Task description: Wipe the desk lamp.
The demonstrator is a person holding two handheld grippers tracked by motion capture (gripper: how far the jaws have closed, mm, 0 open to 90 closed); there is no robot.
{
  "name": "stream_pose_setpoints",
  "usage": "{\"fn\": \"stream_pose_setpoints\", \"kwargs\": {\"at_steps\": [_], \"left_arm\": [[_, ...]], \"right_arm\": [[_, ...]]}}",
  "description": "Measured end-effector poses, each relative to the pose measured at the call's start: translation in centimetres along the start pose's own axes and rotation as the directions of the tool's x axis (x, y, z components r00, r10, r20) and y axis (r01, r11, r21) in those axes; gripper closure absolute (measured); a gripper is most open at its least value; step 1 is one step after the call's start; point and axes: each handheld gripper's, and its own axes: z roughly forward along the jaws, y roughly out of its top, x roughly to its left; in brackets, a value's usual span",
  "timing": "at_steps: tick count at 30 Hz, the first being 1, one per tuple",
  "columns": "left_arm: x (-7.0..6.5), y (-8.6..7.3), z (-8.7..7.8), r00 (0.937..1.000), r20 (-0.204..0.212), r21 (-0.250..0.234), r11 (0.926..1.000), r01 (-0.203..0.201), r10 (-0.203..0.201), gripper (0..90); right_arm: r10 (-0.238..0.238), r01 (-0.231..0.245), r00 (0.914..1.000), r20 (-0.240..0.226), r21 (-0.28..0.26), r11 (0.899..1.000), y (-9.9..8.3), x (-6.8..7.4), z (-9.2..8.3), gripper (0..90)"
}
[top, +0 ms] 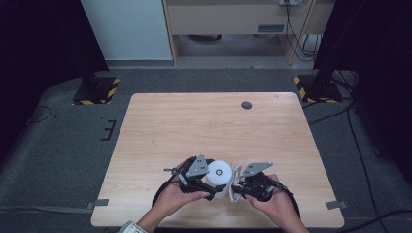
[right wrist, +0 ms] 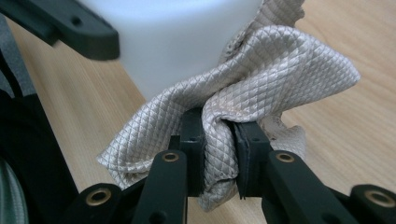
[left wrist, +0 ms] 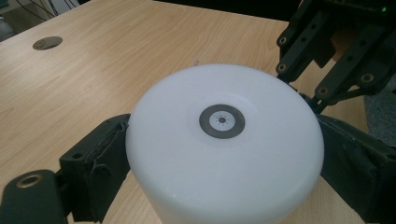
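From the high view, a white cylindrical container [top: 218, 175] stands upright on the wooden table [top: 194, 121] near its front edge, between the person's two hands. The left gripper [top: 206, 187] reaches in from the left and clasps the container's side, most likely to steady it. The right gripper [top: 239, 187] meets it from the right with a pale cloth [top: 237, 183] against the container's wall, which reads as wiping. A round grey cable port [top: 246, 105] sits in the table's far part, well apart from the work.

In the left gripper view, the container [left wrist: 224, 154] sits between the two black jaws, whose padded faces press on its opposite sides; the jaws stand wide because the body is wide, and the grip looks firm. On the flat white top lies a small dark ring [left wrist: 221, 121] with a tiny dotted mark at its centre. No brand or lettering can be read. The right gripper [left wrist: 303, 93] comes in behind, at the container's far right edge.

In the right gripper view, the jaws are pinched tight on a bunched fold of the cloth [right wrist: 261, 74], a beige fabric with a quilted diamond weave. Its loose part lies against the lower wall of the container [right wrist: 177, 42], so the fabric, not the jaws, rubs the surface. The cloth bears no label or writing.
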Motion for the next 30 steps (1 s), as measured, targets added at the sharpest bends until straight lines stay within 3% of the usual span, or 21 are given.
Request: {"fn": "stream_pose_setpoints", "kwargs": {"at_steps": [9,19,30], "left_arm": [[0.0,0.0,0.0,1.0000,0.000,0.001,1.0000,-0.001,0.001,8.3],[0.0,0.0,0.0,1.0000,0.000,0.001,1.0000,-0.001,0.001,8.3],[0.0,0.0,0.0,1.0000,0.002,0.001,1.0000,-0.002,0.002,8.3]], "right_arm": [[0.005,-0.004,1.0000,-0.007,0.023,1.000,-0.9,-0.1,1.2,76.1],[0.011,-0.010,0.9999,-0.013,0.027,1.000,-1.0,-0.2,1.3,76.1],[-0.019,0.019,0.9987,-0.048,-0.002,1.000,-1.0,0.9,0.1,76.1]]}}
